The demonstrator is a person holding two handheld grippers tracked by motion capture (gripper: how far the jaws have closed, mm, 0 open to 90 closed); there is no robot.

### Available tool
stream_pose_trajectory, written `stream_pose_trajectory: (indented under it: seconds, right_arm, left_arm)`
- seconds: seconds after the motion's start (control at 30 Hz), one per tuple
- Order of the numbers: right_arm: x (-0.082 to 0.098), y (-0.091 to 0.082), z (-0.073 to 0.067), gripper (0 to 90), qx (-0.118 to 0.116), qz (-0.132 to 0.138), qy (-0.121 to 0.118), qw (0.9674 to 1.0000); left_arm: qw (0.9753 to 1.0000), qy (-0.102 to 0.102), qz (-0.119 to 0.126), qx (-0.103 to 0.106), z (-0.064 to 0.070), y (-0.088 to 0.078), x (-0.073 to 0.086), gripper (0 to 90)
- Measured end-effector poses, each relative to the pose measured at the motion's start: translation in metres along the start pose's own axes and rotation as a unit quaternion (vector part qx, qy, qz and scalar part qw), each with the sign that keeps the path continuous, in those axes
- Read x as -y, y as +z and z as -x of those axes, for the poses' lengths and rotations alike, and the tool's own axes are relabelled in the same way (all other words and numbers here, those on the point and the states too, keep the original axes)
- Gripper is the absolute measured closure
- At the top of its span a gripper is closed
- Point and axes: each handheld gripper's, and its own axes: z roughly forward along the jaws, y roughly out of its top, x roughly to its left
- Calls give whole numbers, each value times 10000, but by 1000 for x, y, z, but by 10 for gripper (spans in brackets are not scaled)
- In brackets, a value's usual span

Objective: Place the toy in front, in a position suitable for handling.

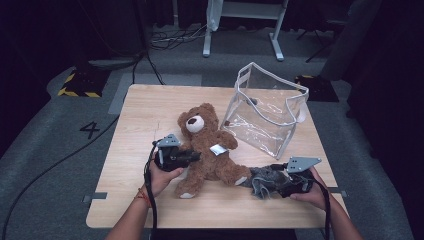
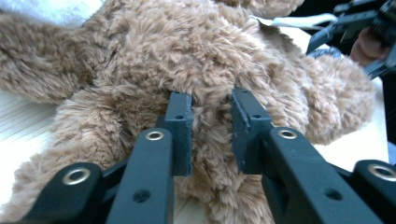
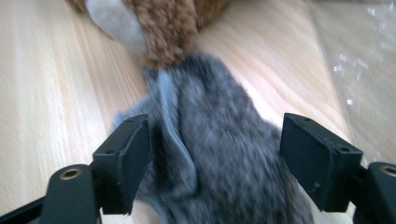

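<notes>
The left gripper (image 2: 210, 135) had its jaws pinched into the brown fur of the teddy bear (image 1: 207, 145), clamped on a fold of plush at its side. The right gripper (image 3: 215, 158) stood with jaws wide apart, one on each side of the grey fuzzy cloth (image 3: 219, 154), the pads not pressing on it. That cloth (image 1: 262, 181) lay on the wooden table (image 1: 135, 115), touching the bear's foot. The bear lay on its back mid-table, head pointing away. Just beyond it, to the right, stood the clear plastic bag (image 1: 265, 107), upright and open
</notes>
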Motion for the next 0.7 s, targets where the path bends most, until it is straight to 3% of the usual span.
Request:
stream_pose_trajectory:
  seconds: [0.13, 0.2, 0.3, 0.43, 0.57, 0.63, 0.67, 0.7]
  right_arm:
    - [-9, 6, -3, 276, -75, 132, 38, 9999]
    - [-11, 21, -4, 283, 196, -159, 3, 9997]
    - [-7, 31, -1, 274, 279, -470, 22, 9985]
    - [1, 31, 6, 245, 257, -490, 294, 9980]
    - [9, 30, 9, 229, 244, -519, 428, 9974]
    - [10, 30, 10, 226, 224, -535, 423, 9974]
    - [11, 31, 10, 224, 207, -517, 401, 9976]
    - [11, 31, 9, 224, 219, -526, 376, 9977]
  left_arm:
    - [10000, -97, 6, 23, -7, -5, 5, 735]
    - [9997, -224, 32, -46, -12, -7, 8, 722]
    - [9997, -231, 65, -2, -16, -7, 8, 700]
    - [9997, -229, 62, -11, -18, -7, 6, 632]
    - [9988, -472, 60, -132, -24, -6, 5, 446]
    - [9983, -546, 33, -218, -25, -6, 4, 290]
    - [9974, -680, -2, -237, -29, -5, 1, 254]
    - [9973, -678, -14, -288, -31, -5, -2, 227]
